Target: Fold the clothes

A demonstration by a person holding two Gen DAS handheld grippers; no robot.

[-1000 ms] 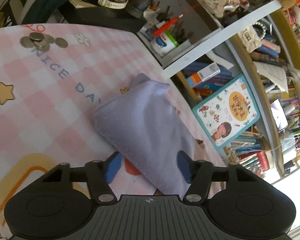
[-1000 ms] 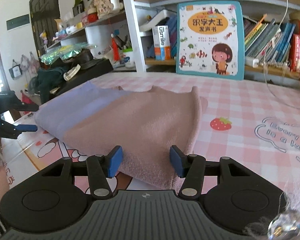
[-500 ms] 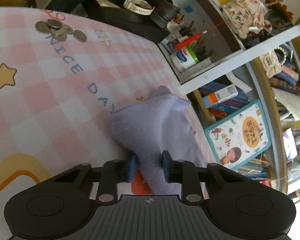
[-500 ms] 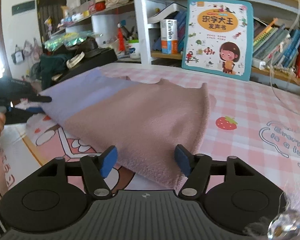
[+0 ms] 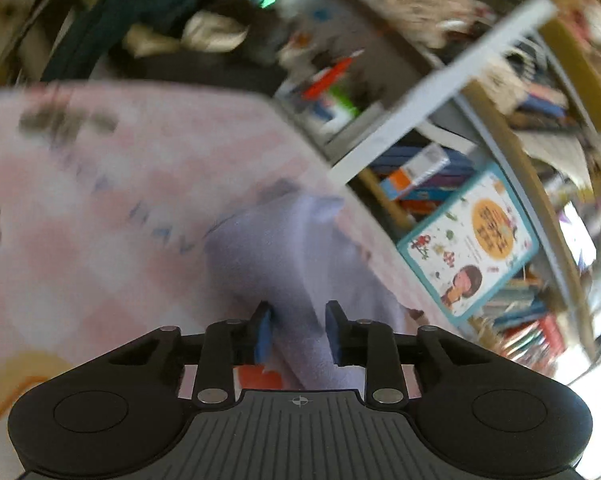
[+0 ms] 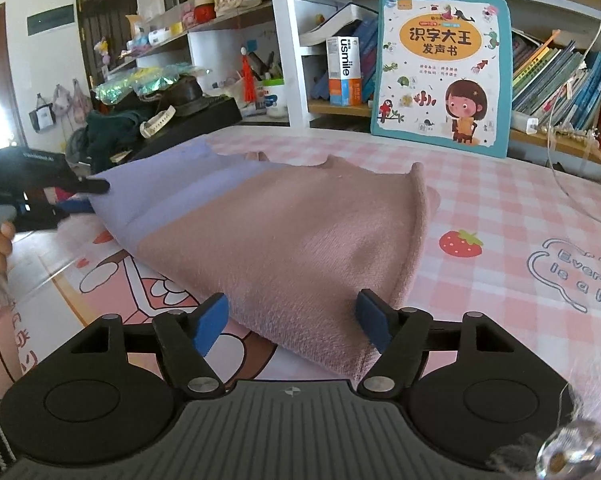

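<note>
1. Right wrist view: a folded garment (image 6: 284, 240), pink over most of its top with a lilac band along its left side, is seen lying flat on the counter (image 6: 520, 216), which is covered by a pink checked cloth.
2. The right gripper (image 6: 292, 316) is held at the garment's near edge. Its blue fingers (image 6: 210, 322) are spread wide and are opening a little further; the cloth lies between them, but neither pad is seen pressing on it, so nothing is gripped on this side.
3. At the far left of the same view the left gripper (image 6: 86, 196) is seen at the lilac end of the garment, one dark finger above the cloth edge and one below.
4. Left wrist view, heavily blurred: the left gripper (image 5: 298, 334) is shown with its fingers (image 5: 263, 334) partly apart and opening. A ridge of lilac cloth runs between them, and it cannot be told whether the pads touch it.
5. The step in hand is judged to be the taking of both ends of the garment before a further fold; neither end has been secured.
6. Next, both sets of fingers would need to be closed on the edges through all layers, so that no lower layer is left behind when the cloth is lifted and carried over.
7. A picture book (image 6: 440, 72) stands beyond the garment, well clear of the folding area.
</note>
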